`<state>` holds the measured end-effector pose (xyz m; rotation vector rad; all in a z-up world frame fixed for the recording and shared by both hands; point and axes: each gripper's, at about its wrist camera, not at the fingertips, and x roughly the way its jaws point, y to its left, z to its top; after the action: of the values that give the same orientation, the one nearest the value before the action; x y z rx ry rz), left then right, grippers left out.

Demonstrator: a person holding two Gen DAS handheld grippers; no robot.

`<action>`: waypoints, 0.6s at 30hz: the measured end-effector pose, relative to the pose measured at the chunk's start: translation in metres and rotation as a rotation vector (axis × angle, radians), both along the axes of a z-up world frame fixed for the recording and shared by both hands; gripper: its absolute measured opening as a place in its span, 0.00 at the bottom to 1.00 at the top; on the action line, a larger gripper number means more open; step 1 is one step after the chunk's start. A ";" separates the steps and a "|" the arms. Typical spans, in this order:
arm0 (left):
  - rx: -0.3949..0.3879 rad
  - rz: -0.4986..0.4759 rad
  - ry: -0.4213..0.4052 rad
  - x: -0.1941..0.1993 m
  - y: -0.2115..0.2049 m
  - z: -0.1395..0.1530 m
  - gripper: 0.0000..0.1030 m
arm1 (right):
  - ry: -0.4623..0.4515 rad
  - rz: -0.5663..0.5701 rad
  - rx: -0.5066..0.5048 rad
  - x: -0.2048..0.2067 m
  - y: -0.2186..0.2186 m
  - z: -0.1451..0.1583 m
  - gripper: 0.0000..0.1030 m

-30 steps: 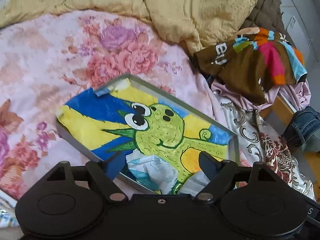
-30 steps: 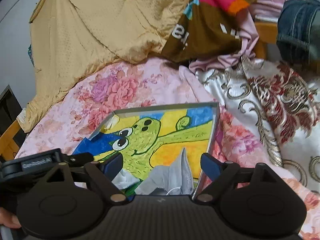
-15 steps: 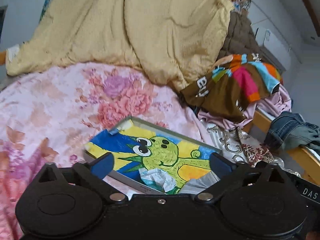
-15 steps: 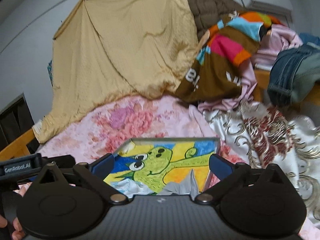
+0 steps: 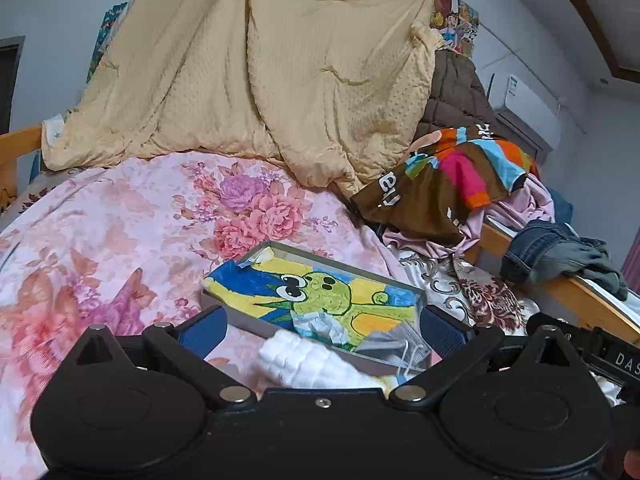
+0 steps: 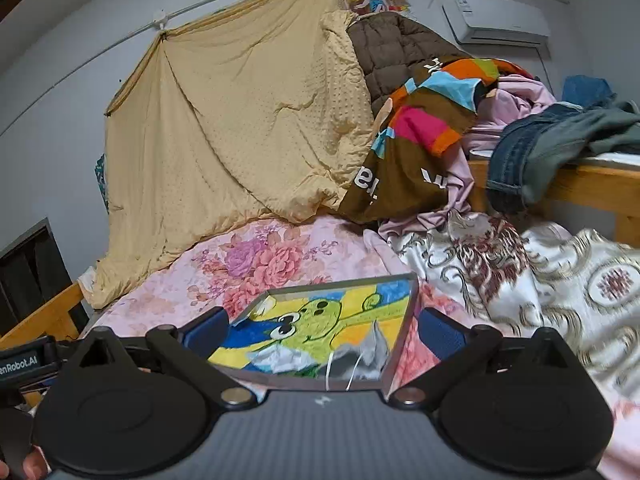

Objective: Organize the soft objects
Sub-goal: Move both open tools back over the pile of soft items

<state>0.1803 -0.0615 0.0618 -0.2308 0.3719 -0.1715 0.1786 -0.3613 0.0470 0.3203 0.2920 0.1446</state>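
A shallow grey box (image 5: 224, 307) with a green cartoon creature painted inside lies on the floral bedspread (image 5: 120, 220). It also shows in the right wrist view (image 6: 408, 320). Inside lie a crumpled pale blue cloth (image 5: 316, 324) and a grey face mask (image 6: 360, 356) with white loops. A white knobbly soft object (image 5: 304, 364) lies just outside the box's near edge. My left gripper (image 5: 320, 330) is open and empty above the box's near edge. My right gripper (image 6: 322, 330) is open and empty over the box.
A yellow quilt (image 5: 260, 68) hangs at the back. A brown multicoloured garment (image 5: 440, 184), pink cloth (image 5: 520, 208) and jeans (image 5: 540, 252) pile on the right by a wooden bed rail (image 5: 580, 296). A white-and-red patterned cover (image 6: 520, 272) lies to the right.
Both grippers pulled back and tilted up, so more of the room shows. Both jaws opened wider. The white knobbly object has come into the left wrist view.
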 end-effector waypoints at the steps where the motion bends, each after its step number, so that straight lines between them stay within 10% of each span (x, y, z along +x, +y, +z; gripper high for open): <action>1: 0.003 -0.003 0.000 -0.006 0.001 0.000 0.99 | 0.004 0.001 0.002 -0.007 0.002 -0.001 1.00; 18: 0.105 -0.037 0.116 -0.093 0.077 -0.030 0.99 | 0.066 0.062 -0.075 -0.086 0.047 -0.016 1.00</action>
<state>0.0874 0.0157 0.0316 -0.1303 0.4990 -0.1745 0.0928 -0.3144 0.0309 0.2420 0.3720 0.1836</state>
